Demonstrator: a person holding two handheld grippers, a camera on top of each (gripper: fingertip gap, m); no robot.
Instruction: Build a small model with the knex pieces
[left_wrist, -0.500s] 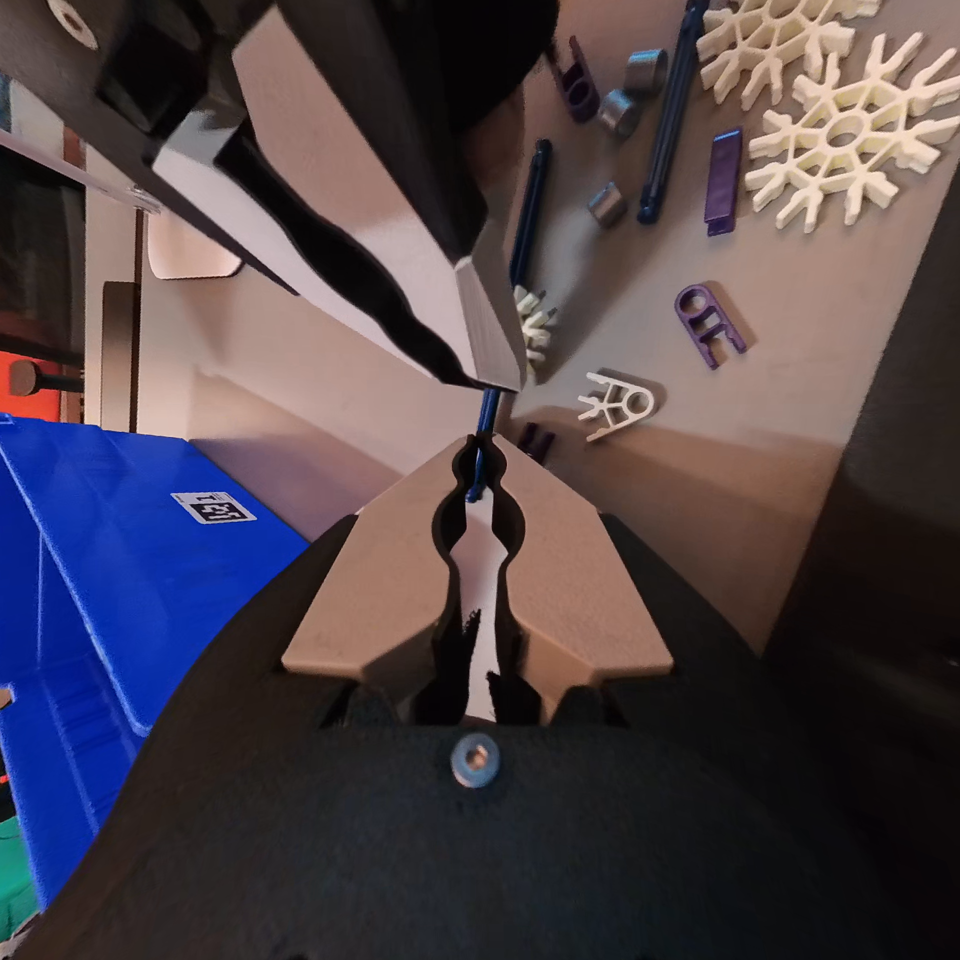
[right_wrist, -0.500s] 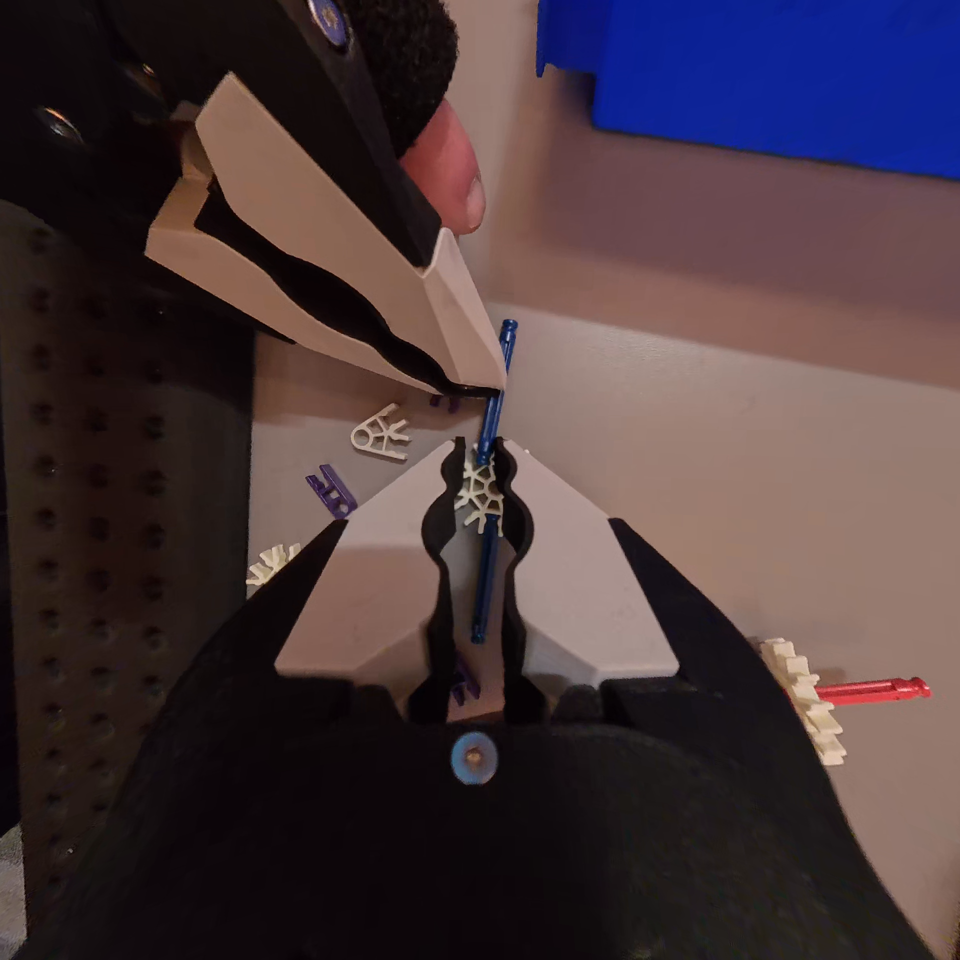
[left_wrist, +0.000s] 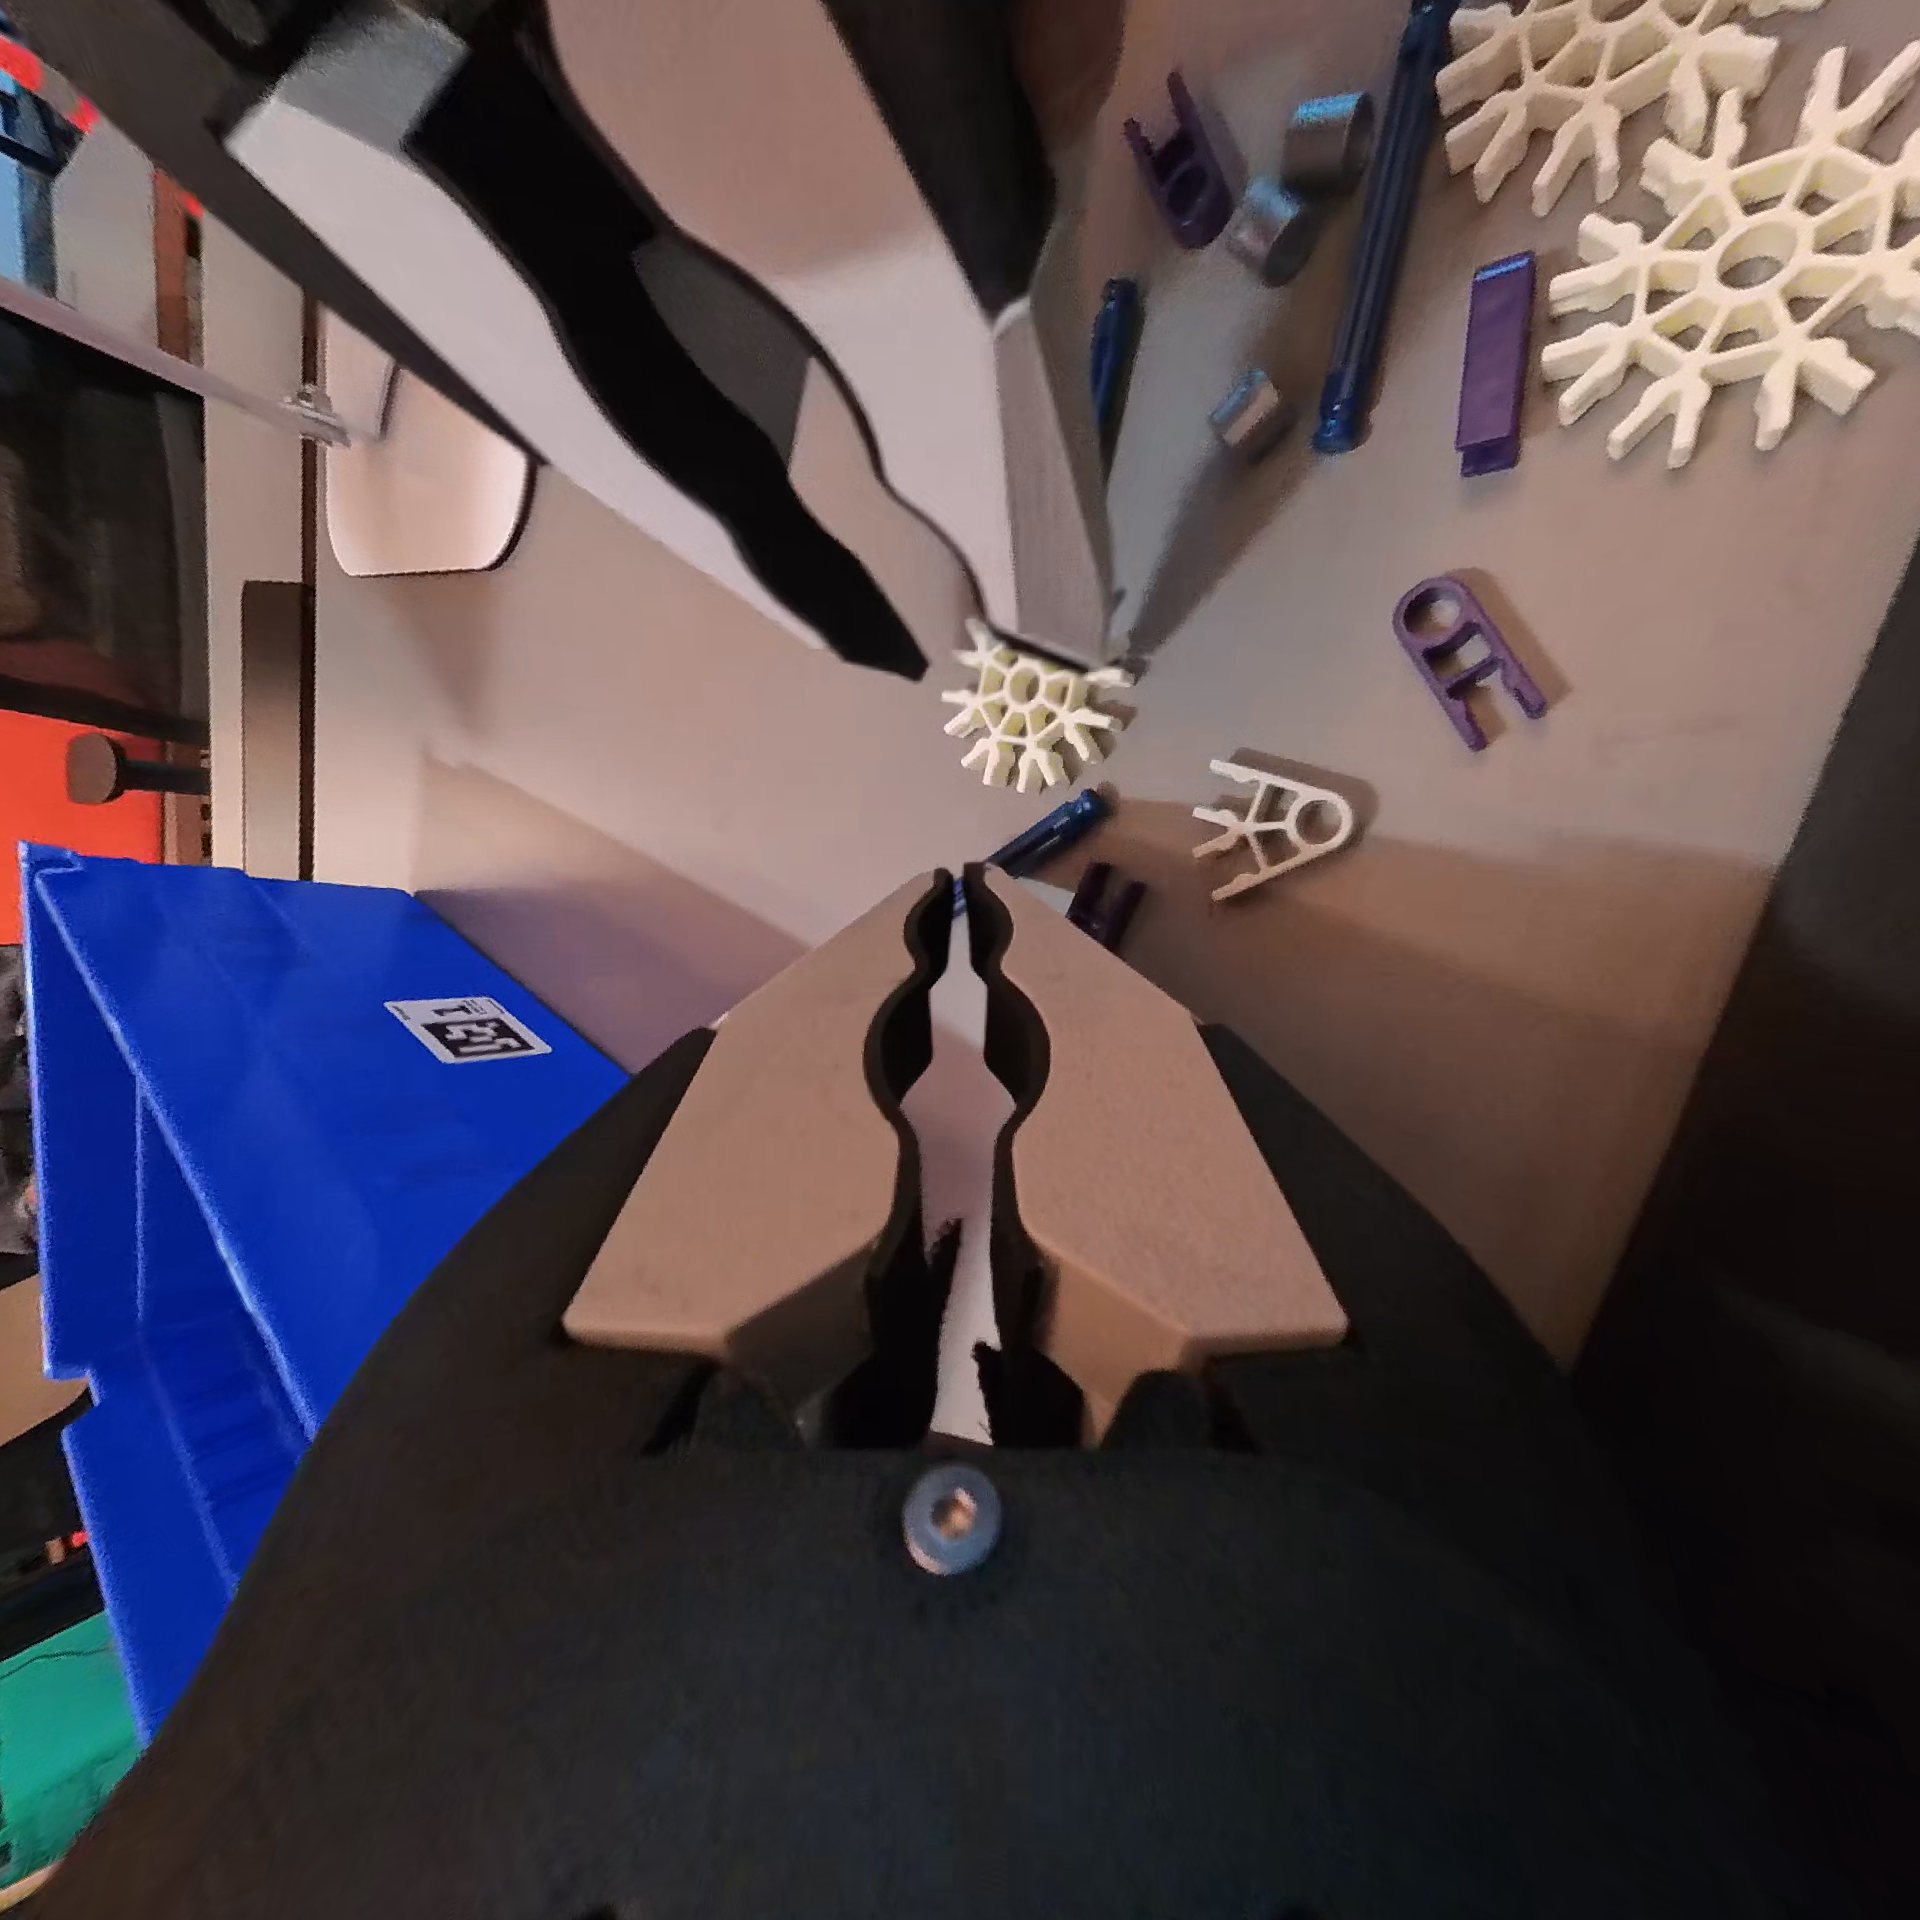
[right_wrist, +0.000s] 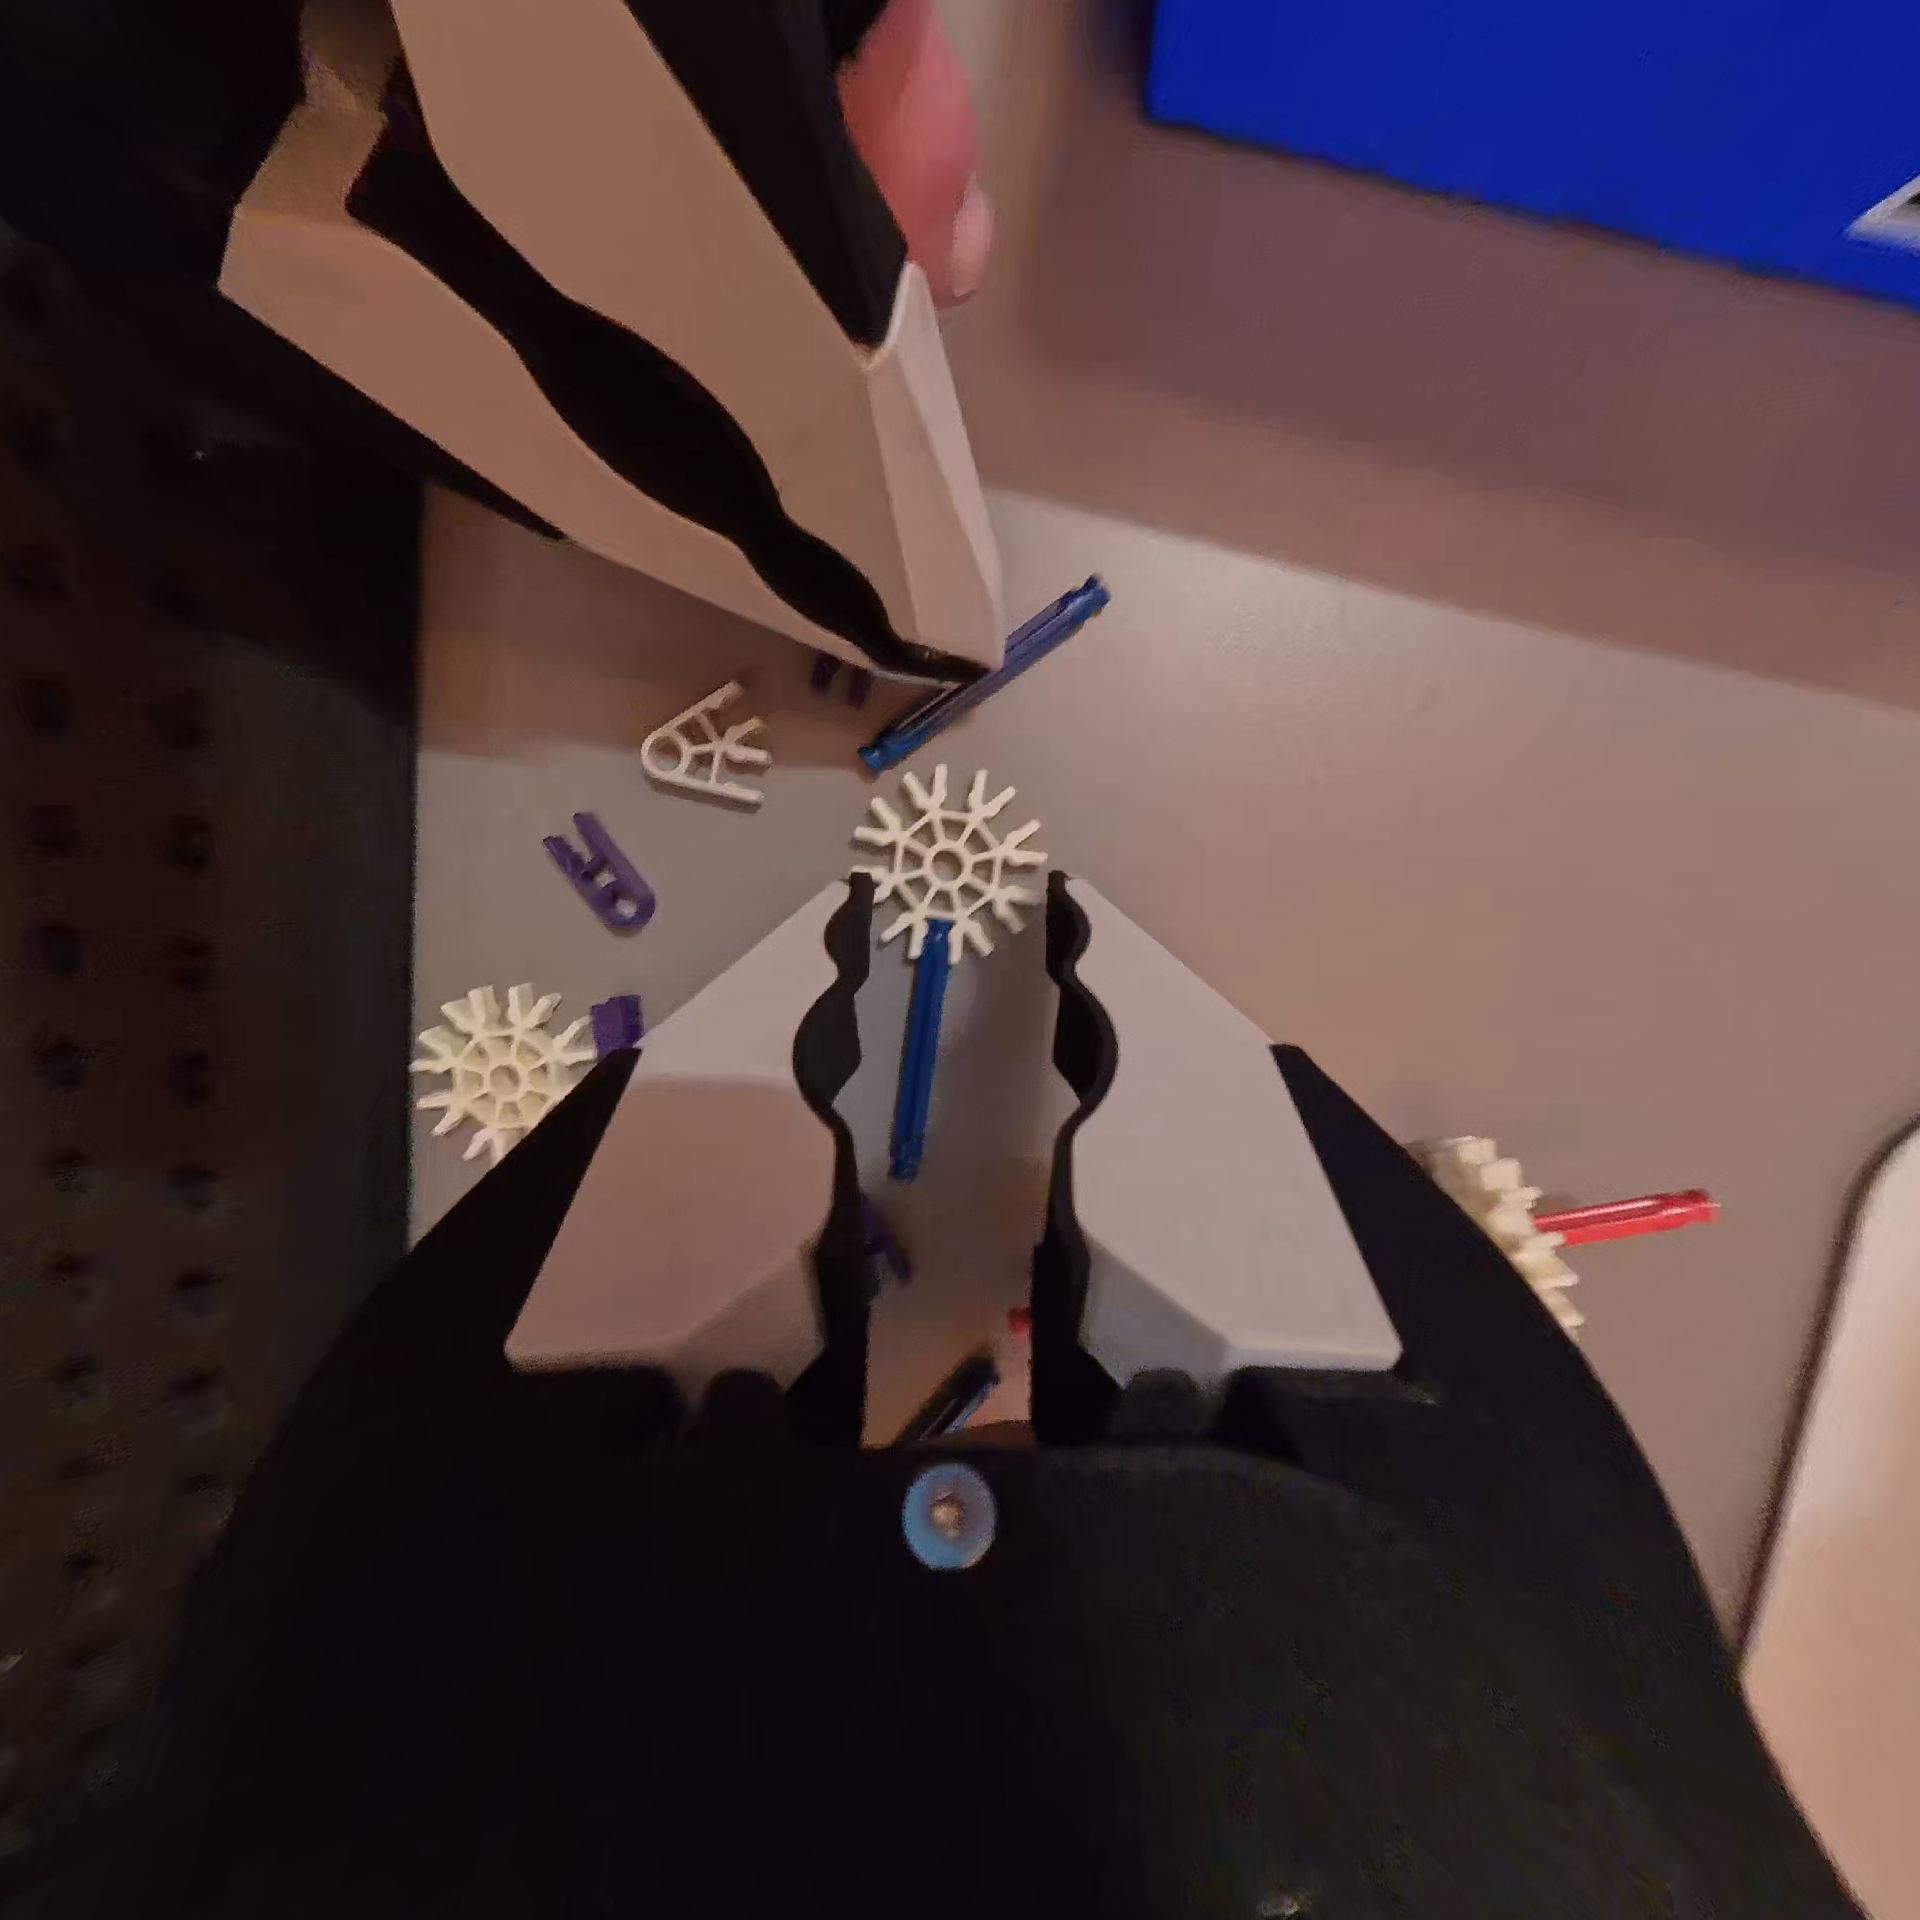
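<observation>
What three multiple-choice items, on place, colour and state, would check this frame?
1. The small white snowflake connector sits: A between the right gripper's fingertips; B at the far left of the frame; C out of sight.
2. The rod in the left gripper is: A red; B blue; C white.
3. The left gripper is: A wide open; B shut on the rod; C out of view.
A: its arms span the gap between the tips. B: a blue shaft shows past the tips. B: the jaws meet around it.

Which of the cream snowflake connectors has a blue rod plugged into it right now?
The small snowflake connector at the open right tongs' tips; a blue rod sticks out of it. The other snowflake lies bare.
</observation>
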